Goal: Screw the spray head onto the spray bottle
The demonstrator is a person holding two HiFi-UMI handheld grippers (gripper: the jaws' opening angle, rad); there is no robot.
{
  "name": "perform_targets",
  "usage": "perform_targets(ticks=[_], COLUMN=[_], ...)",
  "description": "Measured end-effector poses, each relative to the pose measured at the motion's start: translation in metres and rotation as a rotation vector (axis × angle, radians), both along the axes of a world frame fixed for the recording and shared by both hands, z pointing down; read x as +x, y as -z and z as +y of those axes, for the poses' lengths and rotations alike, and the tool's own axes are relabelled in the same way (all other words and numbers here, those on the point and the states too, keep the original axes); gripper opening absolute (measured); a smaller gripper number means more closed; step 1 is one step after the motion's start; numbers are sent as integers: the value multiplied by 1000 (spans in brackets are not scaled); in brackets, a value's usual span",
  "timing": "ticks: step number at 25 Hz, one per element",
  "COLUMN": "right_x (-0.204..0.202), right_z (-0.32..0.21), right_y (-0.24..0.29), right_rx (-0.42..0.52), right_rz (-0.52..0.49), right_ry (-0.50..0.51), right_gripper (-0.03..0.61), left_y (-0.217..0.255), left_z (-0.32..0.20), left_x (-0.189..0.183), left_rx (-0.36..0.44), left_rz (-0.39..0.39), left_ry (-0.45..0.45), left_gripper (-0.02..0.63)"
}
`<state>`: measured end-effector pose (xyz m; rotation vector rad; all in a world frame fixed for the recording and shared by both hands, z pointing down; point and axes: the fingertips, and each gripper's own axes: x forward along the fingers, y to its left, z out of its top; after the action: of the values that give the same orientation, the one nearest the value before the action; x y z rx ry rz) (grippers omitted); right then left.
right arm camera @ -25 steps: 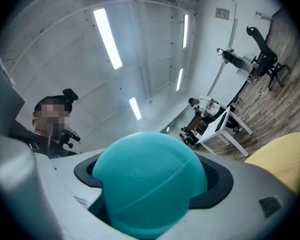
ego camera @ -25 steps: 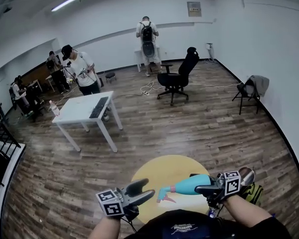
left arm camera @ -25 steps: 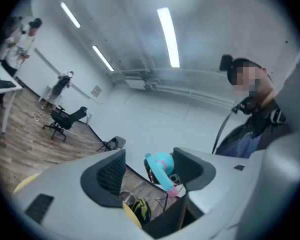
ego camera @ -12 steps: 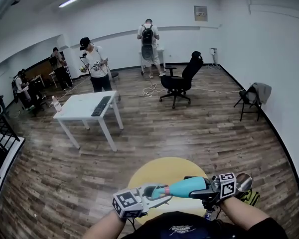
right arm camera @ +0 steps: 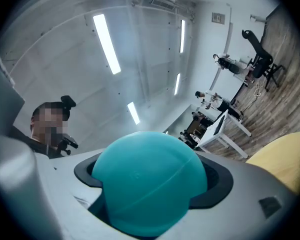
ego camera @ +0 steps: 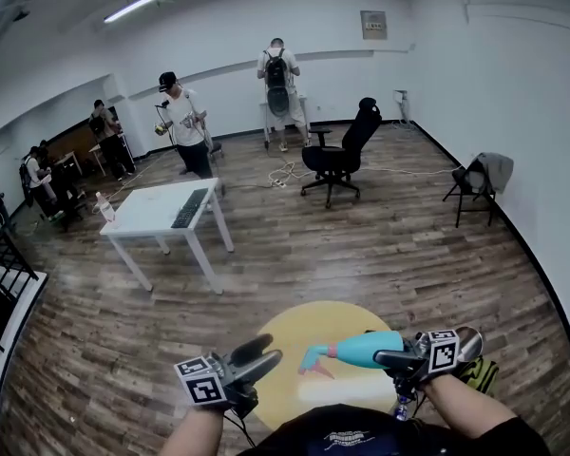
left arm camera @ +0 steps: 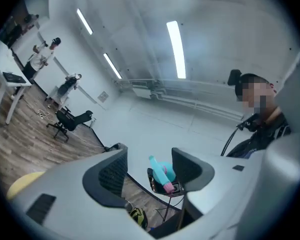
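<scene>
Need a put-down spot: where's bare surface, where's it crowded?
Free: far and left part of the yellow round top, bordered by wood floor; the white table beside its keyboard. Crowded: the top's near right, where the right gripper holds the spray bottle over it. The left gripper, jaws just opening and empty, hangs at its near-left edge.

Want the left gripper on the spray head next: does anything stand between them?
Nothing visible. The left gripper, jaws just opening and empty, faces the spray head across open air; the head sits at the end of the bottle clamped in the right gripper.
</scene>
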<state>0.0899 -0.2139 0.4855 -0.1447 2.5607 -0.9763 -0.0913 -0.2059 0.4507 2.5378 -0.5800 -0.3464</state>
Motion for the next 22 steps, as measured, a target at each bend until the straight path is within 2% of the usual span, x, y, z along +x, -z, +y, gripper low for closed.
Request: perform_targets(ticks=[1,3,6,7,8,10,12,14,16,17,20,21,22], right_x=[7,4,-30,-38,-41,-41,-44,-48,-51,-51,-51,-48,-43], right_z=[-2,0,10,11,9,13,26,35,38,38,32,29,24], right_y=[0,4,12,14,15,10,1,-4,-6,-5,0,1,1], right_rx=[0,24,73,68,50,24,35,56,63,61,41,30,14], right_rz=[-1,10,30,11,-16,-18,39,83,93,86,43,21,-3], right_ry=[-17,-16,40,49,49,68,110,146,163,165,149,135,116], right_gripper=[465,465,465,465,469,465,463,462,463,462,462,463,463], left_y=[-2,-9,-25,-31,-37,-49,-58,-62,-60,-58,-45,-39,-32], left_z=[-2,0,22,31,37,46,53,56,57,56,50,45,38], left_x=[-7,2,58,76,87,94,93,91,89,89,83,75,64], left_rx=[-20,-53,-40,-5,36,121,210,271,280,264,199,183,165], left_rz=[4,-25,-124,-177,-238,-387,-527,-605,-623,-608,-496,-442,-382], left_ry=[10,-38,-220,-266,-285,-289,-309,-333,-346,-348,-315,-281,-236], left_gripper=[305,305,305,238,207,210,215,215,215,218,235,252,304])
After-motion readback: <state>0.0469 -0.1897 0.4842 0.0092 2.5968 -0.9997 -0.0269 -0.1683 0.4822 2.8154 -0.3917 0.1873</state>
